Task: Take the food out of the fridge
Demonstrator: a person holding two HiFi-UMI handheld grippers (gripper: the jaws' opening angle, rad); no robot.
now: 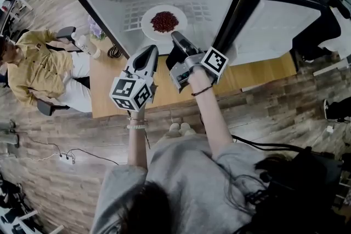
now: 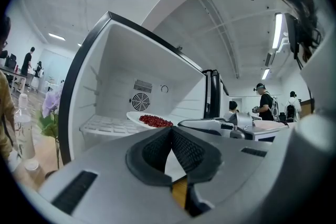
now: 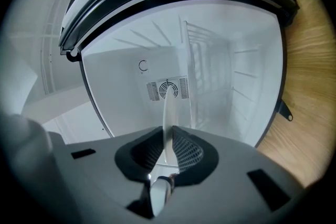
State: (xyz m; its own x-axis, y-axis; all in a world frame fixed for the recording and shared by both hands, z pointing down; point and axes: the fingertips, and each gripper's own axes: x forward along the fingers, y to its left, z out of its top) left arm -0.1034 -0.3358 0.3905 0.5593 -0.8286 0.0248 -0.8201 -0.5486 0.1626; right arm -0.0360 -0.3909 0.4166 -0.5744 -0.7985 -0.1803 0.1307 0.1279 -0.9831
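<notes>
At upper centre of the head view, the plate point(image 1: 147, 27) of red food point(image 1: 164, 21) sat on the shelf inside the open fridge point(image 1: 109, 5). Its near rim was clamped between the right gripper's point(image 1: 176, 36) jaws, likely so plate and food could slide out level together. Just lower left of the plate, the left gripper point(image 1: 151, 51) hung with jaws together, empty, probably ready to steady it.

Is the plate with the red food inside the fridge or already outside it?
Inside. The plate lies over the white shelf within the open fridge, and the right gripper is shut on its rim.
</notes>
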